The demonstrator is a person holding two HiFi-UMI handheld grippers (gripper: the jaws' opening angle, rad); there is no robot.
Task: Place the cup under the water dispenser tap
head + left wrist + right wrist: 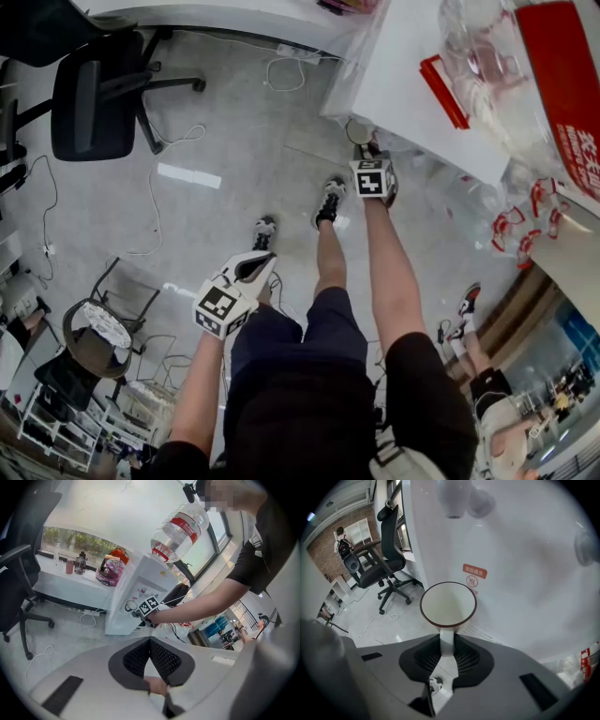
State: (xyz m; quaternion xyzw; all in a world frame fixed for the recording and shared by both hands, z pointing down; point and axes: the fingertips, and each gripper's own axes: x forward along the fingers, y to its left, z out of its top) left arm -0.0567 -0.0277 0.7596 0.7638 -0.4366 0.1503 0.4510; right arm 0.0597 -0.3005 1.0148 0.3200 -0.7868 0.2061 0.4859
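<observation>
Left gripper (261,262) nearest me, fingers shut together, nothing between. Right gripper (446,644) farther out, fingers clamped on handle of cup (448,604). I see cup held just before white water dispenser (525,573), taps (454,498) higher on its front.

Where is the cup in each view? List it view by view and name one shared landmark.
Head view: cup at upper middle, against the white water dispenser.
Left gripper view: cup small, near centre, in front of the dispenser.
Right gripper view: cup at centre, mouth toward the camera, handle clamped in the right gripper.
Shared landmark: the water dispenser.
</observation>
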